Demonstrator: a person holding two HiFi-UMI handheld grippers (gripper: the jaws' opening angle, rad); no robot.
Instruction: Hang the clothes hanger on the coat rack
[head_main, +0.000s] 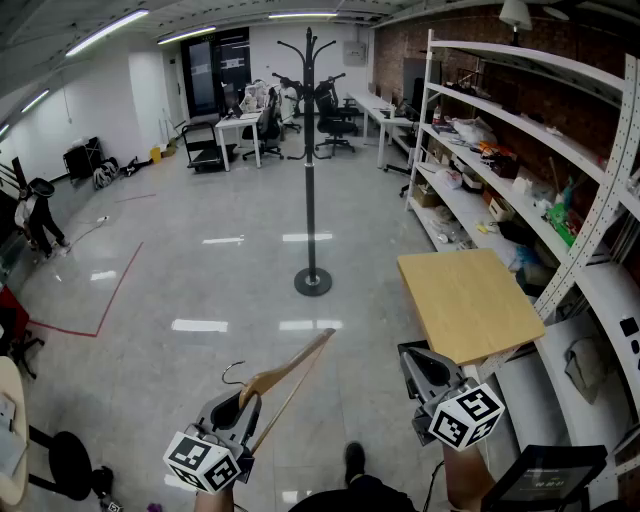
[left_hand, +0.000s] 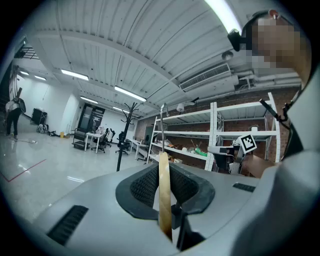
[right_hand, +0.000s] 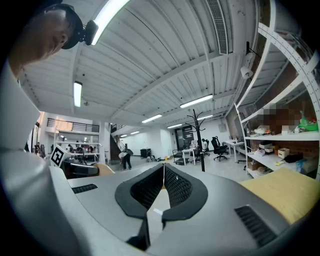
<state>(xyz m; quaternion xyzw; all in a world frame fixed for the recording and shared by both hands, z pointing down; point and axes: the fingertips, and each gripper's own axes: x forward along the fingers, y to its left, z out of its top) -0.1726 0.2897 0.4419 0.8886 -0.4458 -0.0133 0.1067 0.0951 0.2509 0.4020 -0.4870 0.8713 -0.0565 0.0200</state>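
In the head view, the left tool (head_main: 238, 408) was clamped on one end of the wooden hanger (head_main: 287, 374). The hanger slanted up and to the right with its wire hook free at the top, probably so the hook could be dropped over a peg. The coat rack (head_main: 311, 160) stood well apart on the open floor, all its pegs bare, so the hanging step had not yet started. The right tool (head_main: 426, 370) was raised beside the wooden surface (head_main: 465, 300) and carried nothing. The shelves (head_main: 520, 150) along the wall held boxes and loose goods too small to name.

In the left gripper view, the jaws pressed on the hanger (left_hand: 164, 190) edge-on, and the coat rack (left_hand: 121, 145) was far ahead.

In the right gripper view, the right tool (right_hand: 163, 182) had its jaws together and empty, likely kept clear as a spare hand. The coat rack (right_hand: 198, 140) was in the distance, and the bare surface (right_hand: 285, 192) lay to the right.
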